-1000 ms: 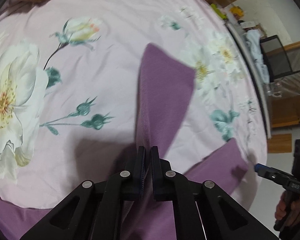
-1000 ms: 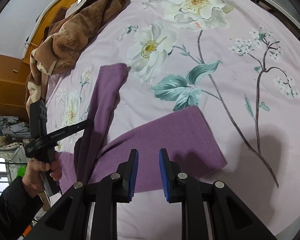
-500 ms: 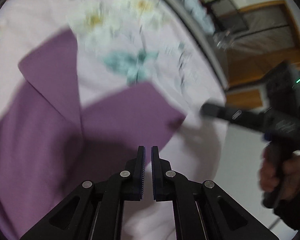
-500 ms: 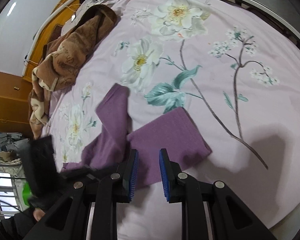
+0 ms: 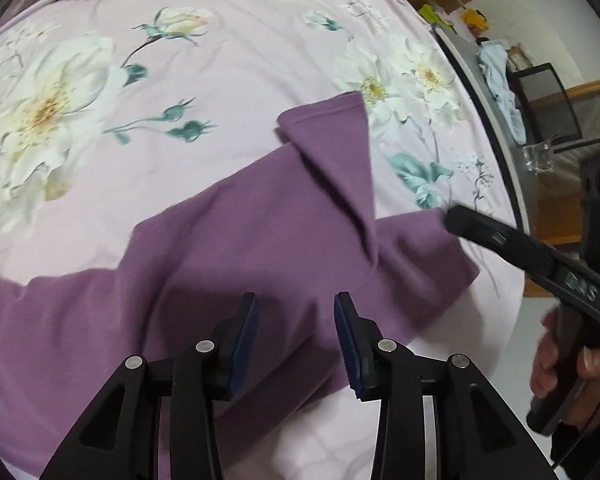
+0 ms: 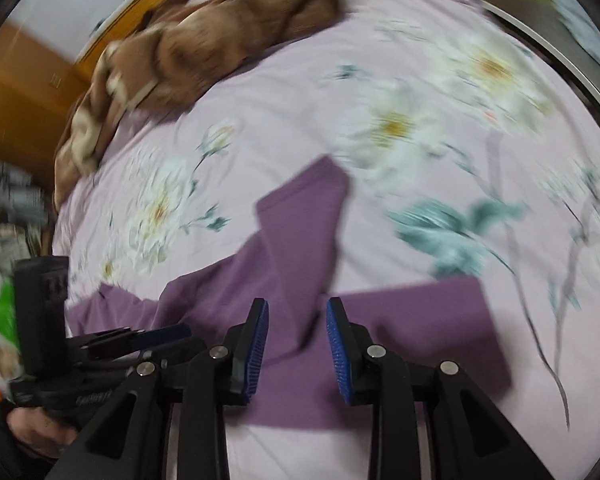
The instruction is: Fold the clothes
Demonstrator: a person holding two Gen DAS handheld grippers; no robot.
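The left gripper [image 5: 296,340] is being held spread and empty, its jaws having just been opening, above the purple garment [image 5: 260,240] lying on the floral bedsheet [image 5: 220,40]. The cloth is judged soft and light; a sleeve edge should be pinched. The right gripper [image 6: 296,344], also just widening, is hovering empty over a folded sleeve.

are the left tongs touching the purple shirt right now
Cannot tell. In the left wrist view the left tongs have just been opening, and the purple shirt lies behind the gap, but nothing shows plainly whether the pads rest on it or hover above.
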